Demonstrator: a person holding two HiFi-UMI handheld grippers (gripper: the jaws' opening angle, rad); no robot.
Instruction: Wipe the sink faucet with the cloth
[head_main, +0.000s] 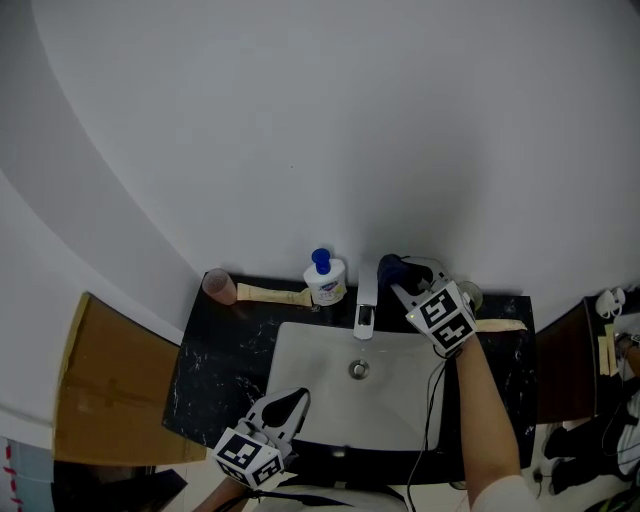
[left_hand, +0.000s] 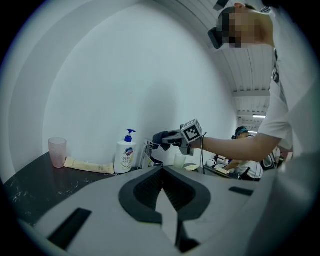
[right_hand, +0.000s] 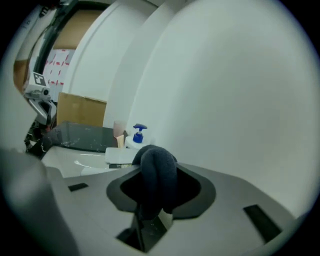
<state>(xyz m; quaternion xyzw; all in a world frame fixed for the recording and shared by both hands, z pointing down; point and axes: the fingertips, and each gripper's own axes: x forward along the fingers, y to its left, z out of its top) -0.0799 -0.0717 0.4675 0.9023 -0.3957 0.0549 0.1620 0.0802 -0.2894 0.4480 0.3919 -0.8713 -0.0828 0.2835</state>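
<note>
Head view: right hand-held gripper (head_main: 402, 281) clamps cloth (head_main: 388, 266) beside faucet (head_main: 366, 298); left hand-held gripper (head_main: 296, 399) closed, empty.

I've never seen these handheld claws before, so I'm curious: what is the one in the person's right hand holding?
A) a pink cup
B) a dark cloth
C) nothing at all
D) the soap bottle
B: the right gripper view shows a dark cloth bunched between the jaws of the right gripper, which are shut on it.

Head view looks down on the sink (head_main: 300, 348); gripper views face its faucet (head_main: 365, 298).
</note>
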